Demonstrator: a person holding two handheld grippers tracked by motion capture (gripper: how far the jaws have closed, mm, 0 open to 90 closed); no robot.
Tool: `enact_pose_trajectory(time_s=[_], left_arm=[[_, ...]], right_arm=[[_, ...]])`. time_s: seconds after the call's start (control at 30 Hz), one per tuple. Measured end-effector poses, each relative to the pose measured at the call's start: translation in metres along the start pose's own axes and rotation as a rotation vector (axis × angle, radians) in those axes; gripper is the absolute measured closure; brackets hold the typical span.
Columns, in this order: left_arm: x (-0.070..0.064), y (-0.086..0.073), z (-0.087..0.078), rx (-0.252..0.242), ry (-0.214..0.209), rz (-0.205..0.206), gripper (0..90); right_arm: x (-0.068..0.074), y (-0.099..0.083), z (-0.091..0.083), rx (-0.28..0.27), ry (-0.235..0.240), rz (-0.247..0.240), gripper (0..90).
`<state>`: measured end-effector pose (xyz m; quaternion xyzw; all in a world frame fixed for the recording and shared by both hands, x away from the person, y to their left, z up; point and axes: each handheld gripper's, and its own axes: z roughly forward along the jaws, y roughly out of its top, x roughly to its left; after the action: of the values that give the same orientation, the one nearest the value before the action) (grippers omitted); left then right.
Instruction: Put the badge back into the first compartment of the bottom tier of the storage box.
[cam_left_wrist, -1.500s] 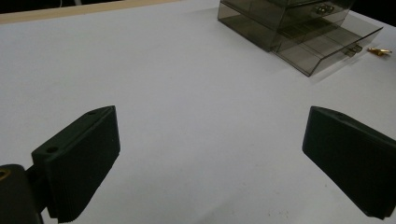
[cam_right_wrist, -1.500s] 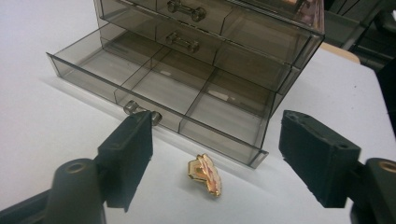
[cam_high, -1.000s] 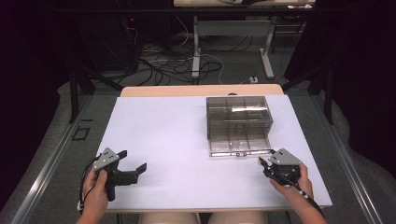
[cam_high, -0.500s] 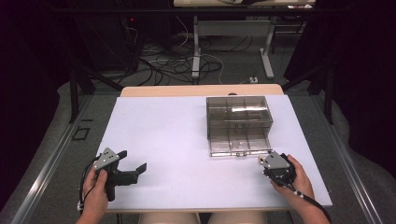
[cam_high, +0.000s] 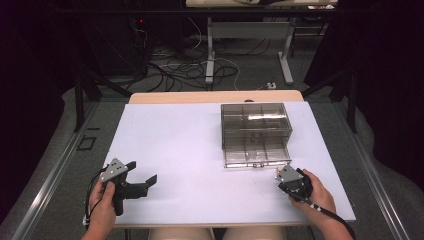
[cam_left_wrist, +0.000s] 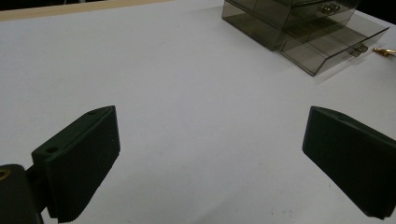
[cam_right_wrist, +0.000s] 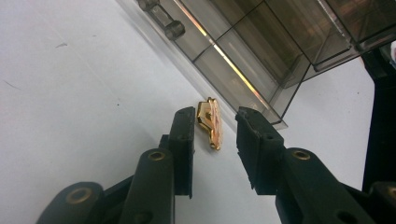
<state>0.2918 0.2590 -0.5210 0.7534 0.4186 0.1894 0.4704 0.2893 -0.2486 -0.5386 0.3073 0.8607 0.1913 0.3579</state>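
Where it lies between the right gripper (cam_right_wrist: 215, 128) jaws, small gold clip (cam_right_wrist: 210, 122), shiny, ridged, tilted

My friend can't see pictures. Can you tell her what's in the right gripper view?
Two black jaws of the right gripper stand open around a small gold piece on the white table, not squeezing it. A smoky clear drawer box sits just beyond.
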Motion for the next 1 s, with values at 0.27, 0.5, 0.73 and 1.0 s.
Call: enact_pose_trajectory(time_s=[0.27, 0.5, 0.73, 1.0], left_arm=[[-0.001, -0.001, 0.000, 0.002, 0.001, -0.006, 4.1], [0.000, -0.001, -0.003, 0.008, 0.006, 0.001, 4.0], [0.001, -0.003, -0.004, 0.002, 0.013, -0.001, 4.1], [0.002, -0.004, -0.007, 0.004, 0.015, -0.011, 4.1]], right_arm=[[0.003, 0.001, 0.005, 0.027, 0.006, -0.010, 67.3], [0.005, 0.002, 0.010, 0.053, -0.002, -0.034, 68.3], [0.007, 0.003, 0.014, 0.066, -0.006, -0.039, 68.3], [0.006, 0.006, 0.018, 0.071, -0.004, -0.038, 69.9]])
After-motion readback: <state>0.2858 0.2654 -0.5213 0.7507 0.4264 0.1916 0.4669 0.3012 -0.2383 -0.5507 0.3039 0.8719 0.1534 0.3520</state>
